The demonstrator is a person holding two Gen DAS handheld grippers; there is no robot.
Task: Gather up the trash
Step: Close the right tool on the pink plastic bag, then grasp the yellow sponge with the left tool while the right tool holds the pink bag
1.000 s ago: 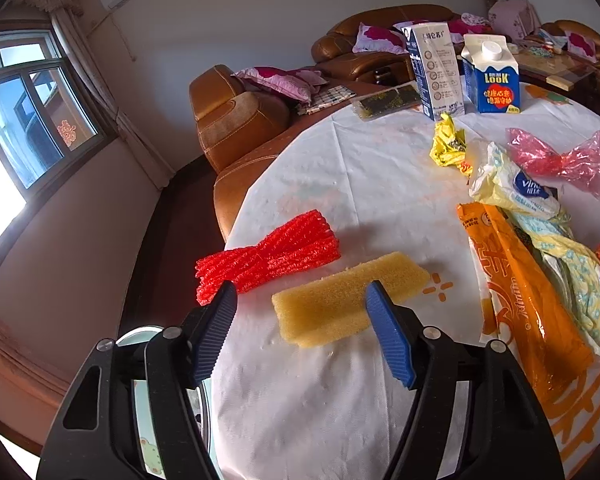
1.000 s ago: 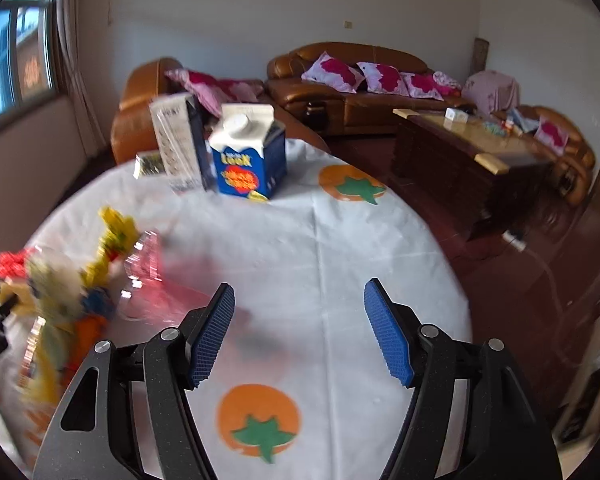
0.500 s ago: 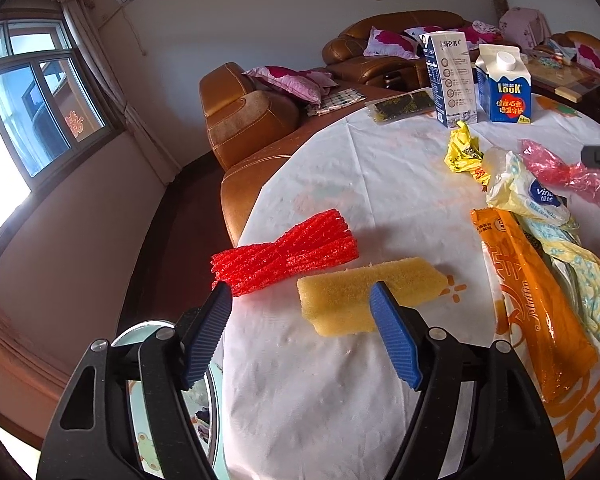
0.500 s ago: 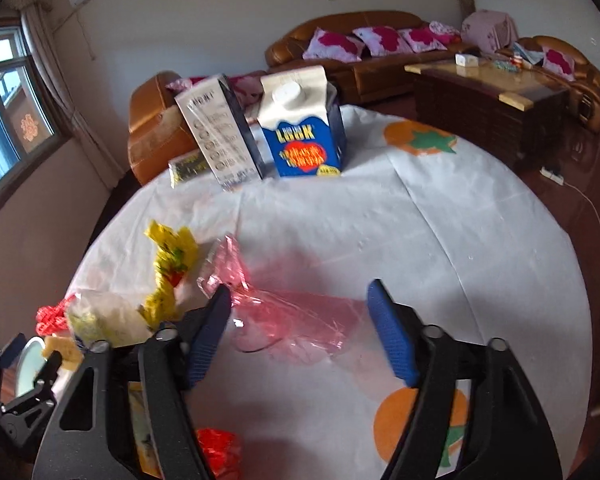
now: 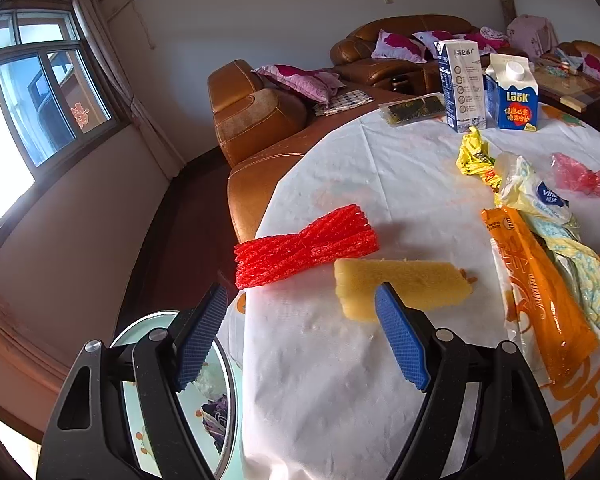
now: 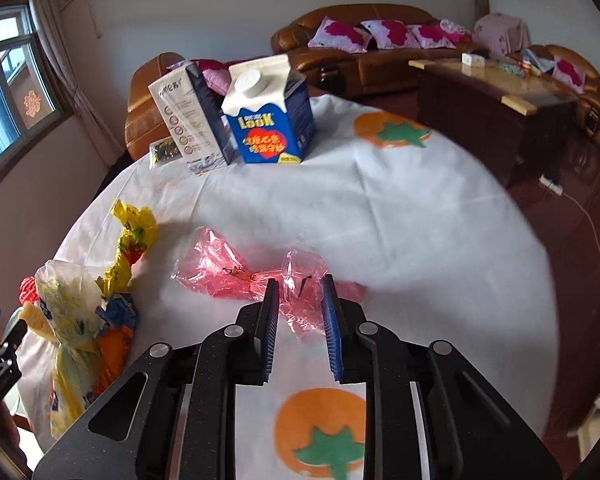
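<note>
My right gripper (image 6: 300, 300) has its jaws closed in around one end of a crumpled pink plastic wrapper (image 6: 236, 268) on the white tablecloth (image 6: 380, 216); a small gap still shows between the pads. The wrapper also shows in the left wrist view (image 5: 576, 176). My left gripper (image 5: 300, 320) is open and empty at the table's near edge, just short of a yellow sponge (image 5: 400, 288) and a red foam net (image 5: 304, 244). An orange wrapper (image 5: 540, 300), a yellow wrapper (image 5: 474, 156) and pale plastic bags (image 5: 532, 192) lie to the right.
Two milk cartons (image 6: 268, 116) and a seaweed packet (image 5: 412, 108) stand at the table's far side. A bin with a round rim (image 5: 224, 380) sits below the table edge under my left gripper. Brown sofas (image 5: 260, 120) and a wooden coffee table (image 6: 492, 96) lie beyond.
My right gripper swung left and down onto the pink wrapper and its jaws closed from wide open to nearly shut. My left gripper drew back slightly from the sponge and stayed open.
</note>
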